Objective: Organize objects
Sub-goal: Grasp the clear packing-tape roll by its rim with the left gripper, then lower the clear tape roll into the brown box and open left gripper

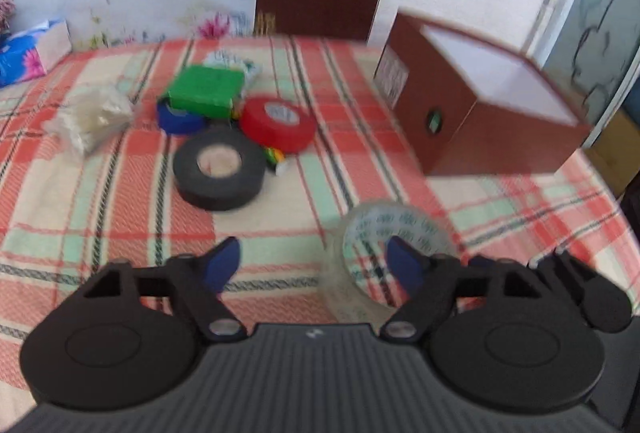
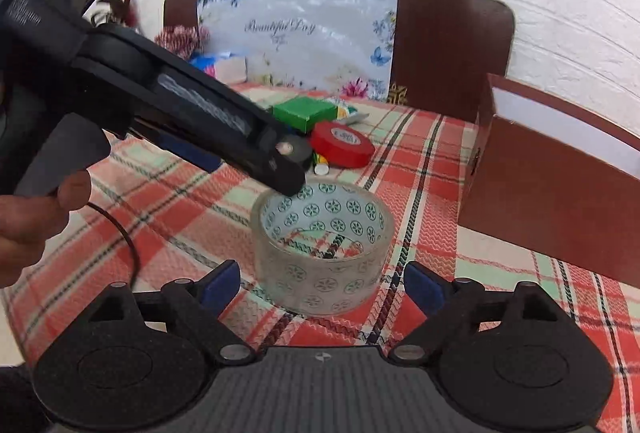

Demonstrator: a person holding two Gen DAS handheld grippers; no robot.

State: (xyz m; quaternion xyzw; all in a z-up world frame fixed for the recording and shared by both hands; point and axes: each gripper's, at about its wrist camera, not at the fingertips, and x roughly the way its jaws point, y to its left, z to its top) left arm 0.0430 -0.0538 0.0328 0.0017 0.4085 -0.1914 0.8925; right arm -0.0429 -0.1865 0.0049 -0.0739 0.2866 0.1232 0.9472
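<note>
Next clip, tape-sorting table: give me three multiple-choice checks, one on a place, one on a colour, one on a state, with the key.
1. Where does the clear tape roll stand?
A. in the brown box
B. on the plaid tablecloth, near the grippers
C. on the green box

2. What colour is the tape roll nearest the clear one?
A. black
B. yellow
C. white

3. How is the right gripper?
A. shut on the red roll
B. shut, empty
C. open, gripping nothing

Key: B, it sits on the tablecloth outside the brown box; A, the black roll lies closest; C, both blue pads stand clear of the roll.
</note>
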